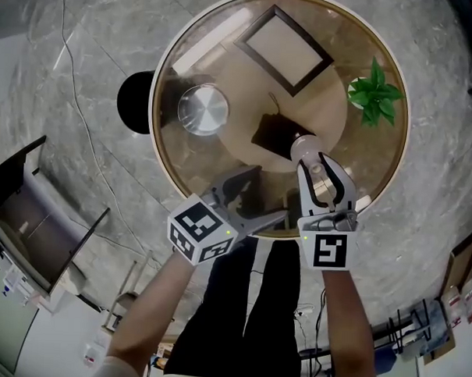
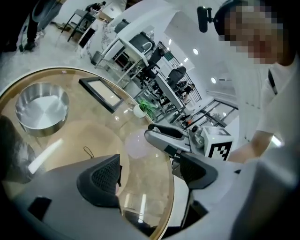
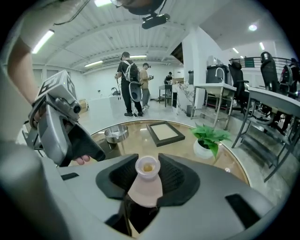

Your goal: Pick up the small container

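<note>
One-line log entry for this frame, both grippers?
phase: grasp | right gripper: shut on small container, container upright | left gripper: open, empty, over near edge of glass table

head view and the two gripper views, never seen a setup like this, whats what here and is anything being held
There is no robot here. A person holds a two-jaw gripper in each hand. The head view comes from a camera on the person's head and looks down on a round glass table. Each gripper view comes from a camera riding on that gripper and looks along its jaws. On the table are a metal bowl, a dark picture frame and a potted plant. The right gripper is closed on the small container, a pale pink, bottle-shaped pot. The left gripper is open and empty, over the table's edge.
</note>
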Motion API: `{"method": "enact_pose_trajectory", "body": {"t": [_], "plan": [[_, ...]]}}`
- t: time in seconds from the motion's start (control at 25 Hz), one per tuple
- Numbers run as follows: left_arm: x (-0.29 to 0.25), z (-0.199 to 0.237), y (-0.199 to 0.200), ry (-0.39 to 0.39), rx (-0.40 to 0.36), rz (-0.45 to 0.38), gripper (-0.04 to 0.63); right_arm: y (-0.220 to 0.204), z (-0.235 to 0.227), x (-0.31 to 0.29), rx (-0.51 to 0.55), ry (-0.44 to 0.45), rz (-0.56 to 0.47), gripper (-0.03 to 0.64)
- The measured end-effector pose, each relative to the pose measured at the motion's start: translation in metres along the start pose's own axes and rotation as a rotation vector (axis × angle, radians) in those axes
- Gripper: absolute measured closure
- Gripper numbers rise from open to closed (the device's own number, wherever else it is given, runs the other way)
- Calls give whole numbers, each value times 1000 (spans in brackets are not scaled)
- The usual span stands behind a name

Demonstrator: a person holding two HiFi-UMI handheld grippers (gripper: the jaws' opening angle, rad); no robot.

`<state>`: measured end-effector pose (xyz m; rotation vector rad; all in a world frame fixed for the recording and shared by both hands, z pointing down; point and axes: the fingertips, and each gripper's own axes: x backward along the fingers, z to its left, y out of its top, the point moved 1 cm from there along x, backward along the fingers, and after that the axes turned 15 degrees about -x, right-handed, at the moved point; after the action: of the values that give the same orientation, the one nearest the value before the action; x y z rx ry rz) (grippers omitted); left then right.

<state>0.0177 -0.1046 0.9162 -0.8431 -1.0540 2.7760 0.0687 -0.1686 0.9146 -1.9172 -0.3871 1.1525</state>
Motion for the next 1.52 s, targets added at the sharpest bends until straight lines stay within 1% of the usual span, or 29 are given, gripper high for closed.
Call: {"method": "enact_pose_trajectory", "body": {"t": [0.12,0.2,0.36,0.48,0.6,0.72,0.8,0.88,0.96,1.08,1.2,1.32,1.44,1.52], "plan": [[2,5,3,-33,133,-68,175,0,1,0,26,8,9,474],[3,7,6,-56,203,-108,175,-1,1,0,35,18,30,474],[2,11,9,-101,303,-162,169,-1,6,0,81,58,71,474],[2,11,11,-143,370,-190,152,3,10,5,70,80,85,475],[3,10,16,-190,448,-215,135,11,18,10,85,133,99,476],[2,8,23,-257,526,-258,115,21,26,20,112,189,125,474],[0,6,28,-306,584,-292,98,28,31,27,110,213,138,474],[0,3,32,-367,643,-322,87,34,36,34,82,224,140,474],[-1,-3,37,-437,693,-345,57,42,40,41,47,232,132,474],[-4,-12,44,-515,751,-373,31,44,45,54,98,270,186,474],[-6,-19,51,-588,809,-427,18,50,52,65,79,287,184,474],[-8,-28,59,-643,845,-449,18,53,58,74,82,311,188,474],[-8,-38,64,-698,850,-465,31,56,62,82,104,332,204,474],[-4,-45,71,-733,864,-478,68,58,67,88,106,339,208,474]]}}
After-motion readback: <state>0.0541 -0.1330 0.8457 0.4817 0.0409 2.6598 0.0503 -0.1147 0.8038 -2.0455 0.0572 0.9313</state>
